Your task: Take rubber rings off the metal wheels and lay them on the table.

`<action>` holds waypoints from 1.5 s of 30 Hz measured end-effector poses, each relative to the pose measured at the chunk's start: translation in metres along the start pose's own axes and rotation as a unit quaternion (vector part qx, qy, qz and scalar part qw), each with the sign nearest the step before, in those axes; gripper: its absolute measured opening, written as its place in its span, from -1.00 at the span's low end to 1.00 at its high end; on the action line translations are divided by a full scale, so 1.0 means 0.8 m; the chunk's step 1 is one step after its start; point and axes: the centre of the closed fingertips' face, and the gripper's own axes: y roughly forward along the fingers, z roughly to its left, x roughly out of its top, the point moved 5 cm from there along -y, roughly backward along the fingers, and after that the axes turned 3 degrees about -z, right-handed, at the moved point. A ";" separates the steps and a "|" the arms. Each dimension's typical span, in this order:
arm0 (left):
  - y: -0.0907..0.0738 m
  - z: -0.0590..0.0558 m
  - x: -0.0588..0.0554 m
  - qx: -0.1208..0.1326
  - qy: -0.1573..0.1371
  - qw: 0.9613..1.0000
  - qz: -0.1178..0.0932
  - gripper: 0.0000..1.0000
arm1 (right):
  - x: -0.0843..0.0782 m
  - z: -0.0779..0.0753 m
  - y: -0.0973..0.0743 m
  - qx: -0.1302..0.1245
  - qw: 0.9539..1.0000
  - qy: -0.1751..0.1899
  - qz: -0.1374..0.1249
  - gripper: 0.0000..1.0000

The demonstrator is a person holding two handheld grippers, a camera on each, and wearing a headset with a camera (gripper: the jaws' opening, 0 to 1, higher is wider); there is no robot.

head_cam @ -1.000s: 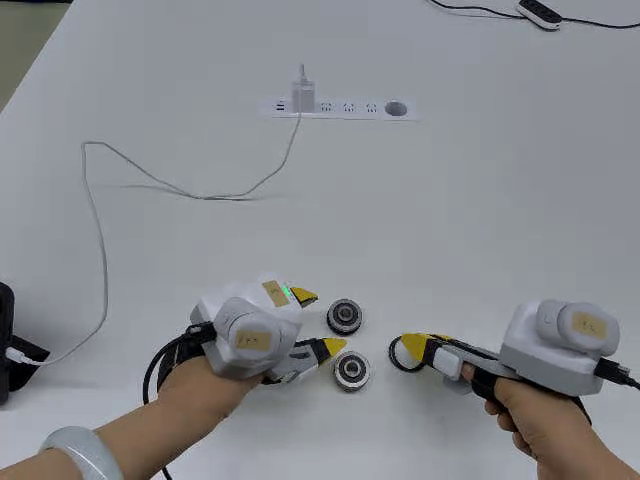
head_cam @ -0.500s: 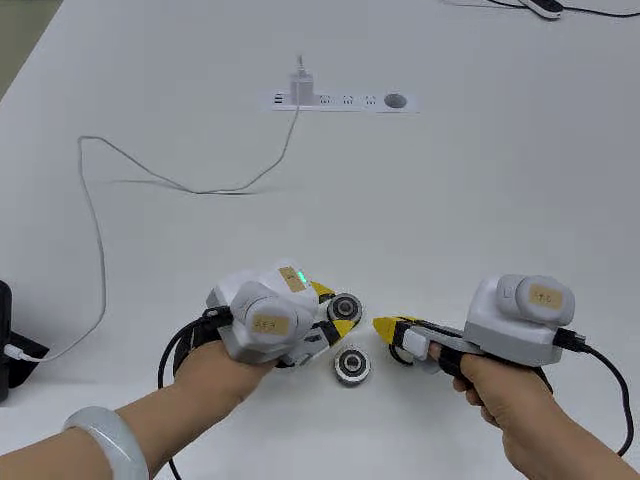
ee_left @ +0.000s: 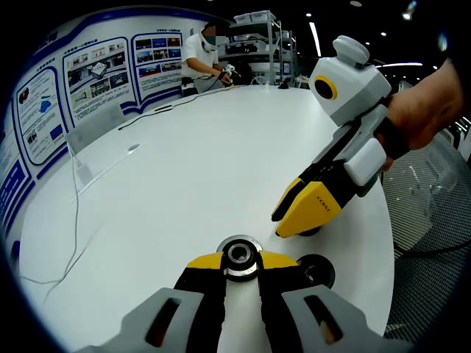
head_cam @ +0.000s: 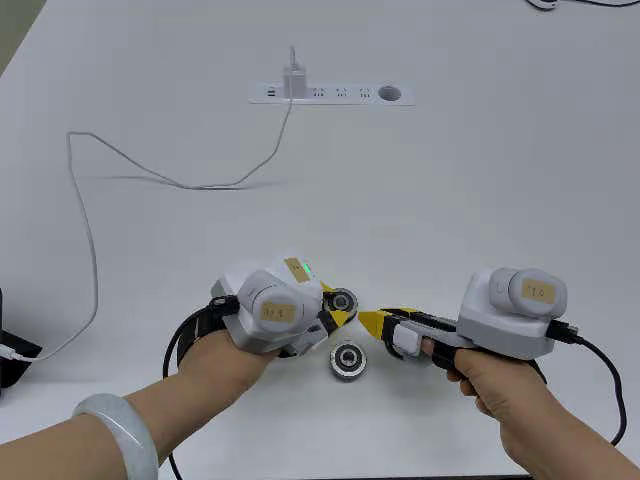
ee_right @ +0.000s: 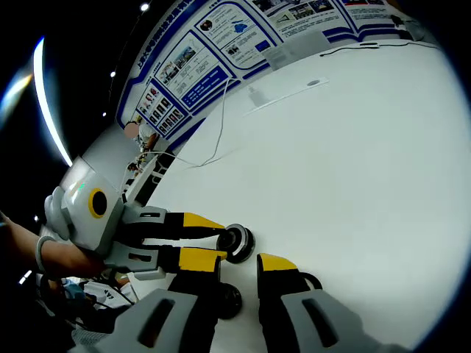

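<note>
Two metal wheels with black rubber rims lie near the table's front edge. My left gripper [head_cam: 333, 305] is shut on the farther wheel [head_cam: 343, 300], which sits between its yellow tips [ee_left: 239, 254] on the table. The nearer wheel [head_cam: 348, 360] lies loose just in front [ee_left: 316, 271]. My right gripper [head_cam: 373, 322] points left at the held wheel [ee_right: 237, 241] from a short gap; its jaws stand slightly apart [ee_right: 239, 263] with nothing between them. A loose black rubber ring [ee_right: 313, 279] lies on the table beside its right jaw.
A white power strip [head_cam: 320, 94] with a plugged charger sits far back, and its white cable [head_cam: 90, 200] loops down the left side. A black object [head_cam: 8, 355] is at the left edge. The table's front edge is close below my hands.
Both grippers have moved toward each other. The left one now has the farther wheel between its tips. The right one slid left, away from the loose ring's spot.
</note>
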 end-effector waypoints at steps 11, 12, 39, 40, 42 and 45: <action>0.001 0.003 0.000 -0.003 -0.002 1.000 0.000 -0.72 | -0.001 -0.001 0.007 0.003 1.000 0.023 -0.002 -0.59; 0.001 0.003 0.000 -0.003 -0.004 1.000 0.000 -0.72 | -0.001 -0.002 0.008 0.004 1.000 0.029 -0.003 -0.60; 0.002 0.002 0.000 -0.005 -0.004 1.000 0.002 -0.74 | -0.008 -0.010 0.036 0.019 0.986 0.162 -0.012 -0.58; 0.001 0.002 0.000 -0.005 -0.004 1.000 0.002 -0.74 | -0.008 -0.011 0.037 0.020 0.986 0.167 -0.012 -0.58; 0.001 0.002 0.000 -0.005 -0.004 1.000 0.002 -0.74 | -0.009 -0.011 0.037 0.022 0.983 0.180 -0.014 -0.58; 0.001 0.002 0.000 -0.005 -0.003 1.000 0.002 -0.74 | -0.008 -0.010 0.036 0.028 0.981 0.190 -0.013 -0.56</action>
